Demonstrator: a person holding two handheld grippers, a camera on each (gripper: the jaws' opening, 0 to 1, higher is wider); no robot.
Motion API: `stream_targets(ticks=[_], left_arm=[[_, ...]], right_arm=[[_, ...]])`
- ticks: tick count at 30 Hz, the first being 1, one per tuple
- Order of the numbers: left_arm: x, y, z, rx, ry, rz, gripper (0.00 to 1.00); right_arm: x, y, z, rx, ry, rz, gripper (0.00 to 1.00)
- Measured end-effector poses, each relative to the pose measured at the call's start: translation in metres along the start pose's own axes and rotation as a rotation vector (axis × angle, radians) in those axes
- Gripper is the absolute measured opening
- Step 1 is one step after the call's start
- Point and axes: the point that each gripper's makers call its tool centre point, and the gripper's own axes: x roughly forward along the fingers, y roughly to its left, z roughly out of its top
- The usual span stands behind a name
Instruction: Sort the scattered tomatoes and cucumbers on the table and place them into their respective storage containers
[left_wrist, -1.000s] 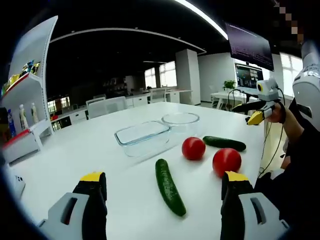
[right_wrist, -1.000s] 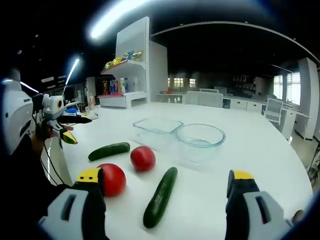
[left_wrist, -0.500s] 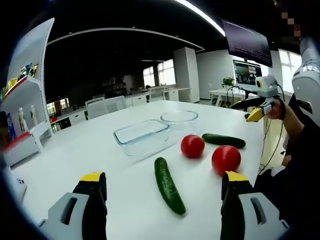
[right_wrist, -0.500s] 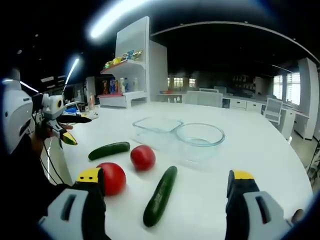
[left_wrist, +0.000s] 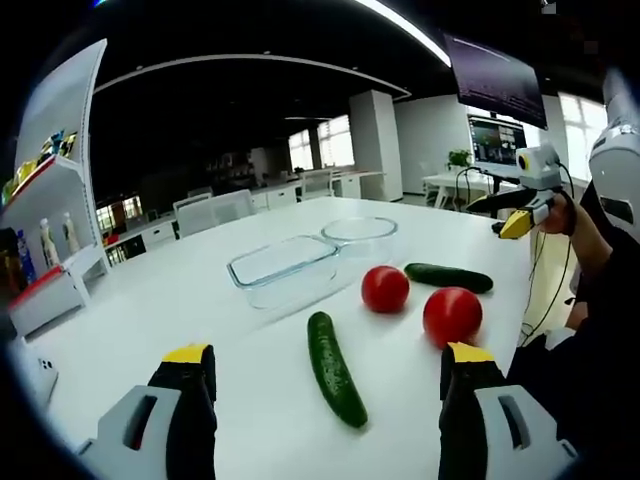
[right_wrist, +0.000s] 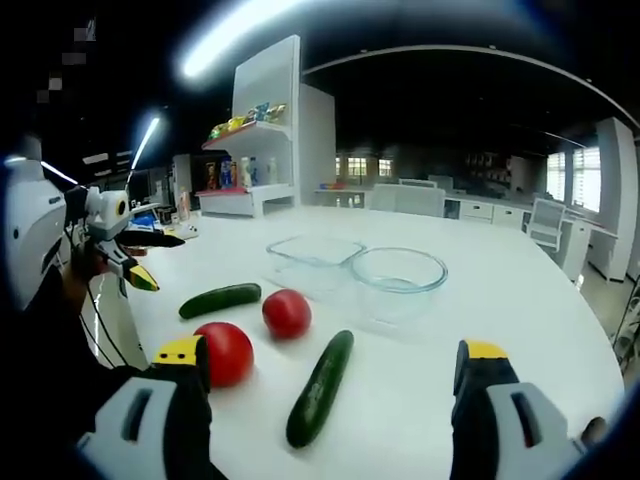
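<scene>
Two grippers, your left gripper (left_wrist: 325, 385) and right gripper (right_wrist: 330, 385), hover spread wide and empty above the near edge of the table (right_wrist: 520, 300). Just beyond lie a cucumber (right_wrist: 320, 388) and tomato (right_wrist: 226, 353), then a second tomato (right_wrist: 287, 313) and second cucumber (right_wrist: 220, 300). Toward the middle stand the touching rectangular glass container (right_wrist: 314, 252) and round glass bowl (right_wrist: 398, 276).

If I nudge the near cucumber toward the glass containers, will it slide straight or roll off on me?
The near cucumber lies bare on the smooth white table, so a sideways nudge would probably roll it; an endwise push should slide it. It looks rigid, unlikely to flex. Its glossy skin may slip between the jaws.
</scene>
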Motion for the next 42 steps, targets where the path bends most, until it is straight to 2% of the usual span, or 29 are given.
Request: stream_targets(ticks=[7,12,24,33,38,42], left_arm=[[0.015,-0.007,-0.007,-0.003,0.015,-0.002,0.92],[0.029,-0.005,-0.01,-0.02,0.017,-0.001,0.9],[0.06,-0.005,-0.026,-0.019,0.072,-0.005,0.84],[0.075,-0.004,-0.043,-0.03,0.115,-0.016,0.76],[0.079,-0.005,-0.045,0.001,0.127,-0.017,0.7],[0.086,-0.004,-0.048,-0.023,0.142,-0.012,0.65]], right_arm=[[-0.001,0.0,-0.001,0.0,-0.002,0.006,0.97],[-0.002,-0.002,-0.004,-0.003,0.004,0.003,0.97],[-0.001,-0.003,-0.007,-0.001,0.015,-0.003,0.97],[0.001,-0.001,-0.01,-0.004,0.023,0.003,0.97],[0.002,-0.001,-0.013,-0.003,0.031,0.003,0.97],[0.002,-0.002,-0.013,-0.003,0.032,0.003,0.97]])
